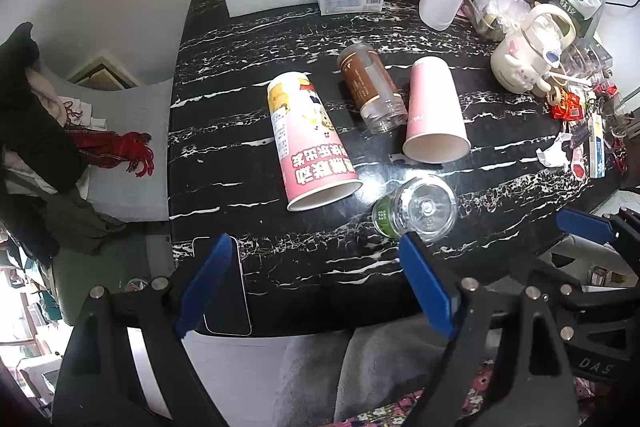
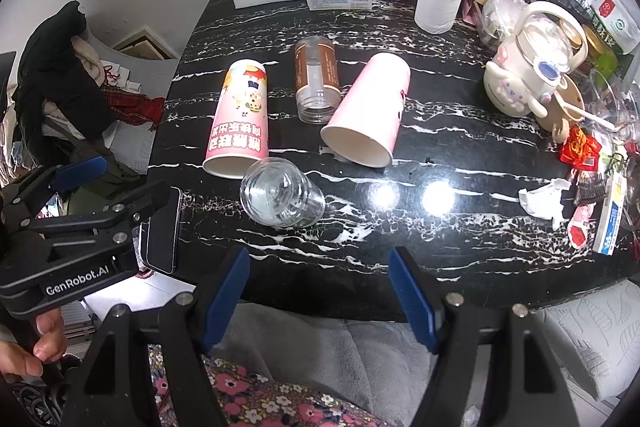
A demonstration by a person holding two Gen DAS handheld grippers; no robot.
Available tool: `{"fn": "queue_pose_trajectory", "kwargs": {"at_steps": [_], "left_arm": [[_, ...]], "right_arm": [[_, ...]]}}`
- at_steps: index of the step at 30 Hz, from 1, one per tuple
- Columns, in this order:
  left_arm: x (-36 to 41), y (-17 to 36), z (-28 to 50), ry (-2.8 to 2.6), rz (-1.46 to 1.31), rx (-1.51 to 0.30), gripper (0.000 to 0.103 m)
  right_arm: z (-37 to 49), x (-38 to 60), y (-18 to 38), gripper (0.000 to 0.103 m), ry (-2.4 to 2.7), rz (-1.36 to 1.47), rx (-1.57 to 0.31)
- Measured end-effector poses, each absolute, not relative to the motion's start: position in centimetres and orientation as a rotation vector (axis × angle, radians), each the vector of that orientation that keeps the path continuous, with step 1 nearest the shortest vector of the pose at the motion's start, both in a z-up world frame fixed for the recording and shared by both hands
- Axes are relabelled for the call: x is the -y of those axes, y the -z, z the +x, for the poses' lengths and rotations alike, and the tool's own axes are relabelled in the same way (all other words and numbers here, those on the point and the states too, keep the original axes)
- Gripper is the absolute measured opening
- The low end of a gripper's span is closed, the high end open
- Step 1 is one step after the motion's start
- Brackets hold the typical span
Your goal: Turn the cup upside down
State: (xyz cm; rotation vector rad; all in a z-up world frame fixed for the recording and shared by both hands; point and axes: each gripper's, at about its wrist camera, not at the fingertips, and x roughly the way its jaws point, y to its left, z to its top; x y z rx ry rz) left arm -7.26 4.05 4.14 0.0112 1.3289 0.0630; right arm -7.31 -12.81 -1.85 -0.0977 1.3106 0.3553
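Left wrist view
Left gripper (image 1: 316,283): I see its blue pads spread wide with nothing between them, hanging over the near edge of the table (image 1: 256,39).
Landmark: the clear jar (image 1: 418,213), lying on its side with its base toward me, just ahead of my left gripper's right pad.
Printed cup (image 1: 308,139): lies on its side just left of the clear jar, mouth toward me, long axis running away and slightly left. Waxy pink paper, tapered, cartoon print.
Plain pink cup (image 1: 434,111): beyond and right of the clear jar, also on its side, mouth toward me.
Brown bottle (image 1: 372,87): between the two cups, ribbed clear plastic neck.

Right wrist view
Right gripper (image 2: 320,291): pads apart, empty, near the table's front edge.
Clear jar (image 2: 280,193): ahead and left of this gripper; the printed cup (image 2: 240,115) touches or nearly touches it.
Plain pink cup (image 2: 368,111): straight ahead beyond the jar's right side, axis tilted right, smooth thin paper (easily crushed, I judge).
Nearer hand: I judge the right for the plain cup, the left for the printed one.
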Motion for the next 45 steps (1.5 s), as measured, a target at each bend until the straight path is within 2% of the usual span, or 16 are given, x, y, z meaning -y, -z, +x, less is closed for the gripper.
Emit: {"fn": "queue_pose_trajectory", "kwargs": {"at_steps": [45], "left_arm": [[-4.18, -3.30, -7.41, -0.047, -0.001, -1.358, 0.085]], "right_arm": [[-7.10, 12.46, 2.47, 0.072, -0.359, -0.106, -1.339]]}}
